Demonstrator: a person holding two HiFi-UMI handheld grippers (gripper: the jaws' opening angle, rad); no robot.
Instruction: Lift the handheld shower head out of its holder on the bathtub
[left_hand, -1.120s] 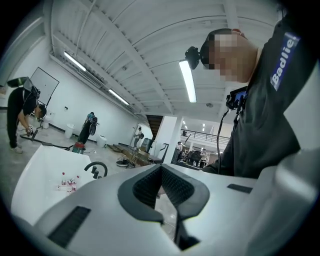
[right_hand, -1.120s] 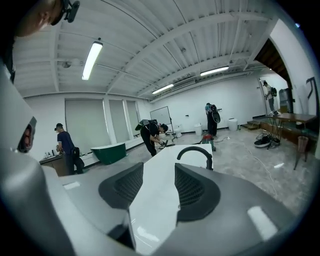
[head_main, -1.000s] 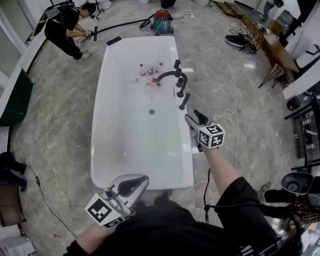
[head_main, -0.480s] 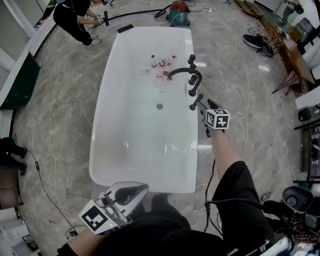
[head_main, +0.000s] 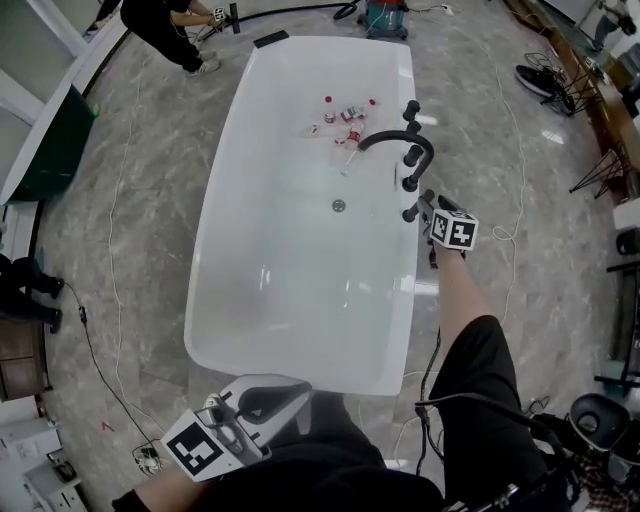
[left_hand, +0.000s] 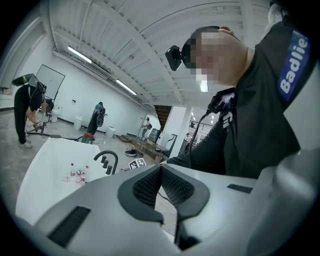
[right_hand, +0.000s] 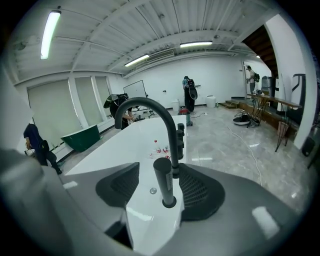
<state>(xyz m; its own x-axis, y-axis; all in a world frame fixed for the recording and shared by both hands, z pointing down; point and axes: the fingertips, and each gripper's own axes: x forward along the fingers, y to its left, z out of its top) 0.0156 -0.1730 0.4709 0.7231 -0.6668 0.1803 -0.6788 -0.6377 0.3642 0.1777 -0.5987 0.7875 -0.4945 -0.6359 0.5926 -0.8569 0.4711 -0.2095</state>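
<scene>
Right tool (head_main: 428, 206): jaws spread wide, and they have just been opening. Between them stands the handheld shower head (right_hand: 163, 180), a dark upright cylinder seated in its holder (right_hand: 169, 202) on the rim of the bathtub (head_main: 215, 250). In the right gripper view we note clear space between it and the pad at 9 o'clock. The pad at 3 o'clock sits just beside it, and we cannot tell whether they touch. We see no grip on it.

In the head view the shower head sits on the tub's long rim at 3 o'clock, the nearest to us of a row of dark fittings. The arched spout (head_main: 392, 140) and the knobs (head_main: 412, 112) follow toward 12 o'clock. The marker cube (head_main: 455, 230) lies just at 5 o'clock of the shower head.

Left tool (left_hand: 160, 167): pads meet at their tips, nothing between them. In the head view we find it at 7 o'clock, off the tub's near end and well apart from the fittings.

Inside the tub, small bottles (head_main: 345, 113) lie toward the 12 o'clock end and the drain (head_main: 339, 205) sits near the middle. On the marble floor (head_main: 130, 200) a person (head_main: 165, 20) bends over at 11 o'clock, and a vacuum cleaner (head_main: 385, 15) stands at 12 o'clock.
</scene>
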